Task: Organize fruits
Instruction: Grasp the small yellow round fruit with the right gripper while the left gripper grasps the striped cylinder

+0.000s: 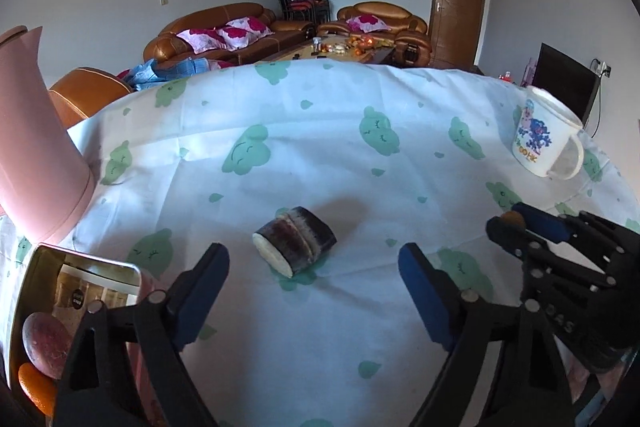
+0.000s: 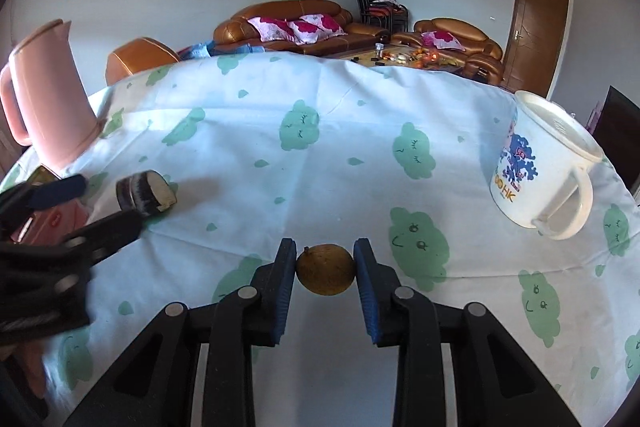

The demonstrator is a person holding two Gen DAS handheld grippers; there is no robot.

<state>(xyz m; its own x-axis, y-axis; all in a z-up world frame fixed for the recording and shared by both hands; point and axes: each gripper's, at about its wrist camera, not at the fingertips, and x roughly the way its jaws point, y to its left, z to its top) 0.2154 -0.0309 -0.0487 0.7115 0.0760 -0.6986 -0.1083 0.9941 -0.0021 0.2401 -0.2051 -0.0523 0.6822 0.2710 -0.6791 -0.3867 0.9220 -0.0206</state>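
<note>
The right claw (image 2: 325, 269) is shut tight on a small brown fruit (image 2: 325, 269), just over the bench (image 2: 360, 187). The left claw (image 1: 314, 279) is open, with a dark sugarcane piece (image 1: 295, 241) lying on the cloth just ahead of its pads. I think it should slide in low around the piece, then squeeze gently.

Only the left view shows the metal tin (image 1: 80, 279) at the near left with a reddish fruit (image 1: 46, 343) and an orange (image 1: 36, 387) inside. Farther off stand a pink jug (image 2: 48, 95) and a white mug (image 2: 536, 167).
</note>
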